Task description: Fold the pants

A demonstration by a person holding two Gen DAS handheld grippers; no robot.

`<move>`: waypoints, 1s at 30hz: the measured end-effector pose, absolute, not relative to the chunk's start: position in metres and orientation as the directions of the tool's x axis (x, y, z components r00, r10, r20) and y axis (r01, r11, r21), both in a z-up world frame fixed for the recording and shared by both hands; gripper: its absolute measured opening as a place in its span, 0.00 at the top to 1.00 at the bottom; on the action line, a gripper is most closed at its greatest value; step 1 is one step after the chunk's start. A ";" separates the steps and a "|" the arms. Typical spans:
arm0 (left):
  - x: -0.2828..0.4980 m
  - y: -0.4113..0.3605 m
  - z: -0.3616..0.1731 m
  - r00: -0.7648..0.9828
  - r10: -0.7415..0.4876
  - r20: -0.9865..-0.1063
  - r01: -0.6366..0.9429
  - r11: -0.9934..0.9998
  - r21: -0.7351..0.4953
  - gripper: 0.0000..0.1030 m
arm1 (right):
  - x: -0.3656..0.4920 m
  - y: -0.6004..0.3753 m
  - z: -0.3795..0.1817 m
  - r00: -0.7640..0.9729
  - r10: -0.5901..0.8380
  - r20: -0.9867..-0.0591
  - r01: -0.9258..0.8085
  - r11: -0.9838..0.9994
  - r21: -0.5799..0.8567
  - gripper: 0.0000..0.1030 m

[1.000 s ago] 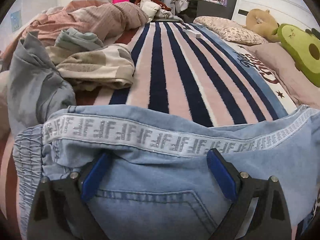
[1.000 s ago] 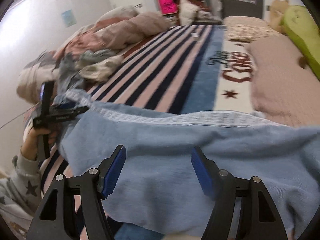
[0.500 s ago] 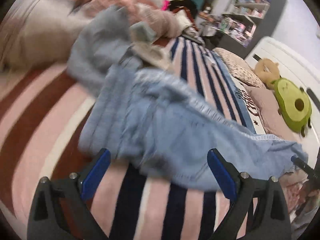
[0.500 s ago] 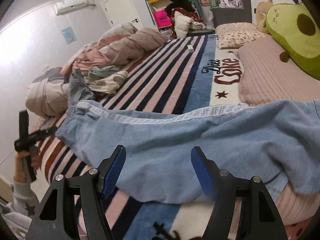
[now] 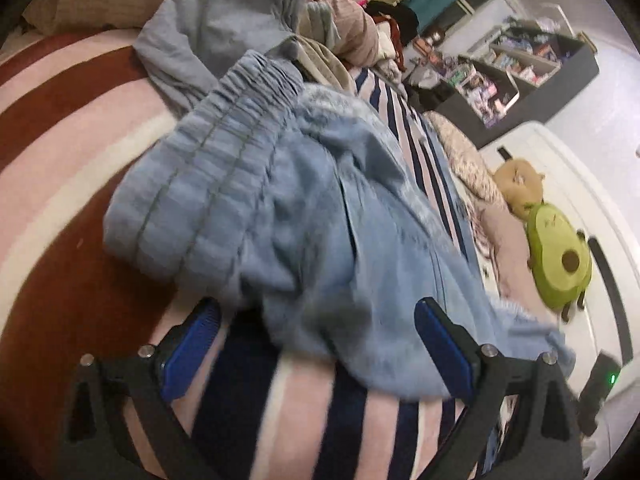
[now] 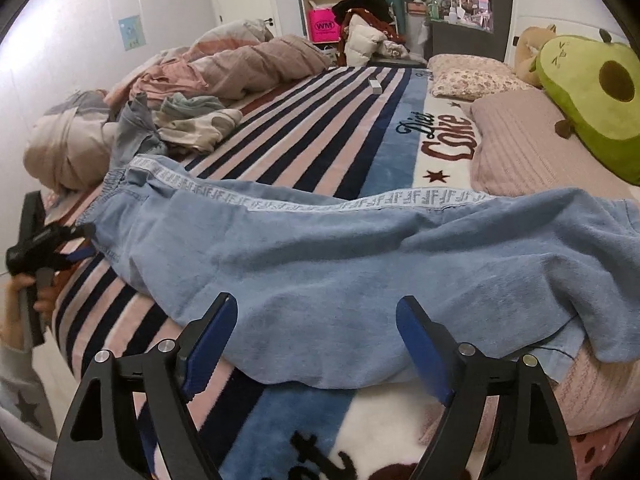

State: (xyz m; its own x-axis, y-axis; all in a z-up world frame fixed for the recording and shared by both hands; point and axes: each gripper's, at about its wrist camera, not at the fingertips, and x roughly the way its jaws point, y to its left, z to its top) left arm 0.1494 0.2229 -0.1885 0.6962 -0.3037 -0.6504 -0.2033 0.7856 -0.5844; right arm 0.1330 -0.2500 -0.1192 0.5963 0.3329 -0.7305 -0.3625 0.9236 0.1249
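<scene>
- Across a wide bed lies a striped blanket (image 6: 320, 120) in navy, pink and white bands, with a blue band and a white panel lettered "Diet Coke" toward the head end.
- On that blanket the pants (image 6: 340, 248), light blue denim, stretch sideways across the bed, with the gathered elastic waistband (image 5: 208, 168) at the person's left and the leg ends toward the right, draping over a pink pillow (image 6: 516, 140).
- A white side stripe (image 6: 304, 200) printed with repeated letters runs along the far edge of the pants.
- Beyond the pants, a heap of loose clothes (image 6: 188, 124) and a rumpled pink duvet (image 6: 248, 64) sit on the far left part of the bed.
- A green avocado plush (image 6: 592, 100) rests by the white headboard, with a tan plush (image 6: 528, 48) just behind it and a floral pillow (image 6: 472, 76) beside them.
- The right gripper (image 6: 316, 344) hovers at the near edge of the pants' middle, its blue-padded jaws spread wide with nothing between them.
- The left gripper (image 5: 316, 344) sits at the near edge below the waistband end, jaws likewise spread wide and gripping nothing; denim bulges ahead of it, slightly blurred.
- A small white box (image 6: 375, 85) lies on the stripes far up the bed.
</scene>
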 end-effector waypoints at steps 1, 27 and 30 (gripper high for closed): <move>0.156 0.227 -0.191 0.700 -0.295 -0.650 -0.221 0.776 -0.590 0.07 | 0.135 -0.250 -0.120 0.594 0.335 -0.731 -0.362 0.923 0.129 0.24; 0.043 0.372 -0.125 0.770 0.273 -0.576 -0.565 0.710 -0.419 0.78 | 0.114 -0.223 -0.108 0.533 0.413 -0.738 -0.422 0.886 0.191 0.24; 0.026 0.385 -0.117 0.781 0.243 -0.576 -0.535 0.736 -0.415 0.78 | 0.113 -0.221 -0.113 0.522 0.398 -0.755 -0.408 0.893 0.189 0.24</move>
State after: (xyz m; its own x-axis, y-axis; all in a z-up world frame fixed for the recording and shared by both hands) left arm 0.0259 0.3852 -0.1171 0.7807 0.2433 -0.5756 -0.5353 0.7356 -0.4152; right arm 0.1131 -0.2206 -0.1126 0.5219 0.3979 -0.7545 -0.4082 0.8932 0.1887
